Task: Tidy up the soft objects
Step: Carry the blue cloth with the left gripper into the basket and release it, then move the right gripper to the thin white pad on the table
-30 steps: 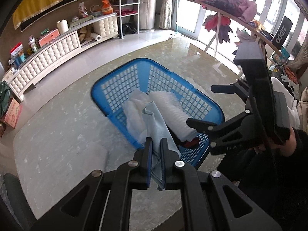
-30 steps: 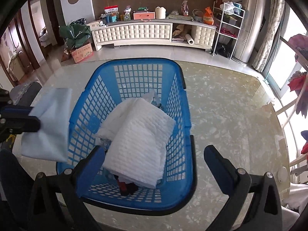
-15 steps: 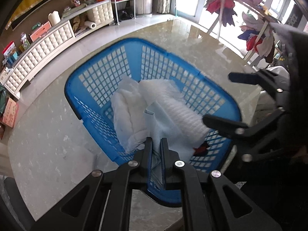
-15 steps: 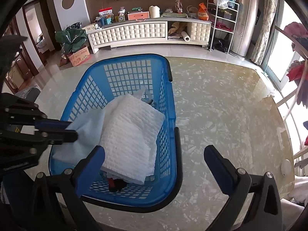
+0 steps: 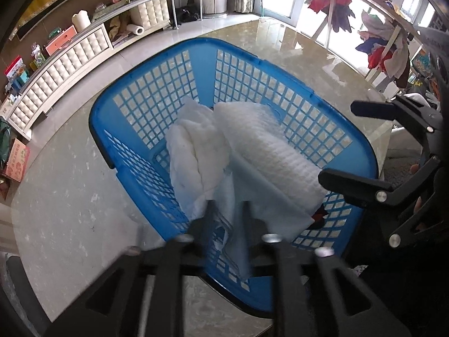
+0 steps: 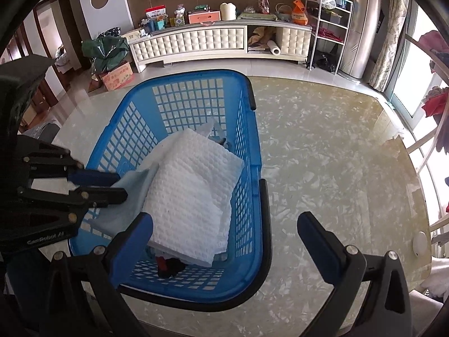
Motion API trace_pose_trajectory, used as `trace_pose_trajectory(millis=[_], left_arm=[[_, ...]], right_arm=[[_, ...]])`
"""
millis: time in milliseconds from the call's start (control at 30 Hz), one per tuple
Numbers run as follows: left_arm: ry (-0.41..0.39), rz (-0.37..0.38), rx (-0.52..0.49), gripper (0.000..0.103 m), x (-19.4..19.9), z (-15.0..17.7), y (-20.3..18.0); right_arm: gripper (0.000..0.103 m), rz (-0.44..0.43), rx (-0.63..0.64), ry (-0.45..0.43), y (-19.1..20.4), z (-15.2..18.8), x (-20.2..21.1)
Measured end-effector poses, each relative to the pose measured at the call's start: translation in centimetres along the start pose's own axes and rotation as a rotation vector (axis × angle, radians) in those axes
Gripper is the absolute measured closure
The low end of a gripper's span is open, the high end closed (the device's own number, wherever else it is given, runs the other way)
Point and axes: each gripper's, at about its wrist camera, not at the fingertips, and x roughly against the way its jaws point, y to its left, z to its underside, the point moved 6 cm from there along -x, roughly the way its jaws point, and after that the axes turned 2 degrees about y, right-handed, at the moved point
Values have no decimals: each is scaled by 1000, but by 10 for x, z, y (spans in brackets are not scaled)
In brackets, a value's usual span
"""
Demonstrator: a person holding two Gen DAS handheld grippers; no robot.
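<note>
A blue plastic basket (image 5: 280, 84) (image 6: 252, 168) stands on the marble table. In it lie a folded white waffle towel (image 5: 269, 146) (image 6: 196, 196), a crumpled white cloth (image 5: 196, 151) and something dark and red (image 6: 169, 266) under the towel. My left gripper (image 5: 228, 210) (image 6: 122, 186) is over the basket's near rim; its jaws have parted and the pale blue cloth (image 5: 252, 196) (image 6: 132, 185) lies loose between them, draped on the towel's edge. My right gripper (image 6: 224, 238) is wide open and empty above the basket's near end.
The marble table (image 6: 336, 168) extends to the right of the basket. A white cabinet (image 6: 219, 42) with clutter stands across the room. A clothes rack (image 5: 378, 42) with garments is by the window. A cardboard box (image 6: 116, 77) sits on the floor.
My left gripper carried the pale blue cloth over the basket, lowered it onto the towel and opened its jaws. The right gripper stayed open over the basket.
</note>
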Motion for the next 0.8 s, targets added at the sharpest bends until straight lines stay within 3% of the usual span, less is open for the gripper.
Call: trace_pose_trajectory(millis=[100,200,567,667,800], left_arm=[[-31,-3,-17,46,5,-4,-2],[-44,-15,-37,38,11,-4,-4],[-94,-30,-4,35,36,6,7],[-101,-50,13,23,43,14,16],[-128,-66,27,21,58,27,27]], right_arm=[[0,-3,-4,5,-2,0,0],[0,-19,-13,14,-3,1,-1],[0,8,4,-7,-1,3,3],[0,28,15,-17,2,1,5],[0,45,21,-36,11,-6,12]])
